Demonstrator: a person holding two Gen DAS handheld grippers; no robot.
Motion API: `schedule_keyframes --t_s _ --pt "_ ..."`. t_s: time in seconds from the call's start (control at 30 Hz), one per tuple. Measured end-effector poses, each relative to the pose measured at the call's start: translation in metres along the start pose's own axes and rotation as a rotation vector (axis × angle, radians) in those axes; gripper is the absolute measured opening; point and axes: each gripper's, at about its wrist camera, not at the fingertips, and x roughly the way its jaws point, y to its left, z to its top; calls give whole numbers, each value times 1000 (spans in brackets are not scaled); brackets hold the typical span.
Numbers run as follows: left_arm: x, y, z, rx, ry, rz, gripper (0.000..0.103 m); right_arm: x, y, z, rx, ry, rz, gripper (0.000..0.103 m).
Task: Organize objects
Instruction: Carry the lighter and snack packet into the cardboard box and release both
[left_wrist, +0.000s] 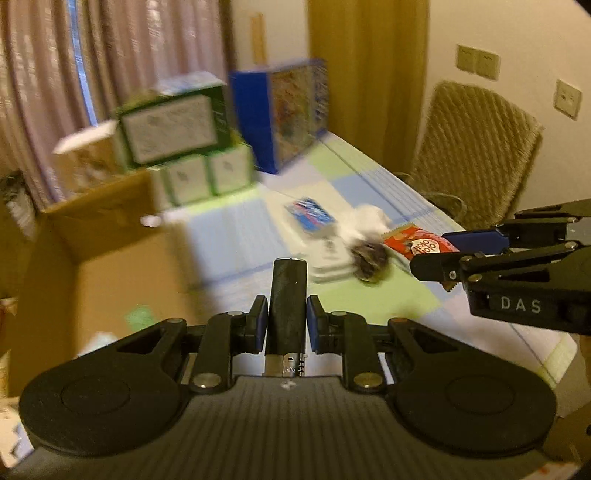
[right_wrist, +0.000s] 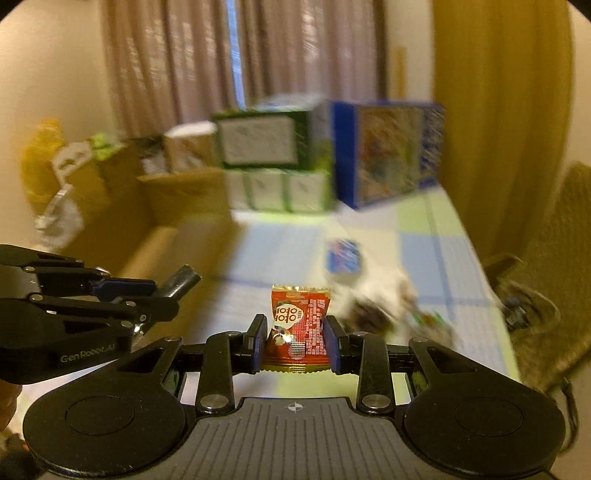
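**Both grippers loaded, cardboard box waiting on the left**

Clenched on both sides: my left gripper (left_wrist: 286, 325) has its jaws pinched on a short black cylinder with a metal connector end (left_wrist: 287, 295), held along the fingers so it points forward. My right gripper (right_wrist: 295, 341) has its jaws clamped on a red foil snack packet with gold crimped edges (right_wrist: 297, 325), gripped by its flanks so the printed face stays up. Both items are carried clear of the tabletop, which I judge suits a transfer, not a placement here.

Just past the fingers lies the table with its pale blue, green and white checked cloth (left_wrist: 369, 295). On it sit a blurred dark-and-white clump (left_wrist: 369, 258), too smeared to identify, and a small blue-and-red card pack (left_wrist: 310, 216) lying flat.

To the left, an open brown cardboard box (left_wrist: 110, 258) stands against the table edge, likely the destination for both items. Farther back, green-and-white cartons (left_wrist: 173, 129) are stacked, with a tall blue box (left_wrist: 280, 114) beside them. A woven wicker chair (left_wrist: 476, 155) stands at the right.
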Motion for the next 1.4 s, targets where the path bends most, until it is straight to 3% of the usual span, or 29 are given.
schedule_keyframes --t_s 0.33,0.53,0.77,0.87,0.9,1.4 --pt "-45 113 -11 -52 26 175 18 32 95 45 -60 -21 185 30" --pt "-38 156 -20 -100 46 205 18 68 127 58 -70 1 227 30" --pt "-19 178 -26 -154 41 192 19 101 137 62 -34 8 263 31" --pt "-13 188 -29 -200 34 197 35 107 131 63 23 6 275 52" --pt "-13 189 -31 -202 33 196 35 107 129 64 31 -1 273 54" --pt "-53 179 -41 -250 14 215 35 55 105 46 20 -25 187 56"
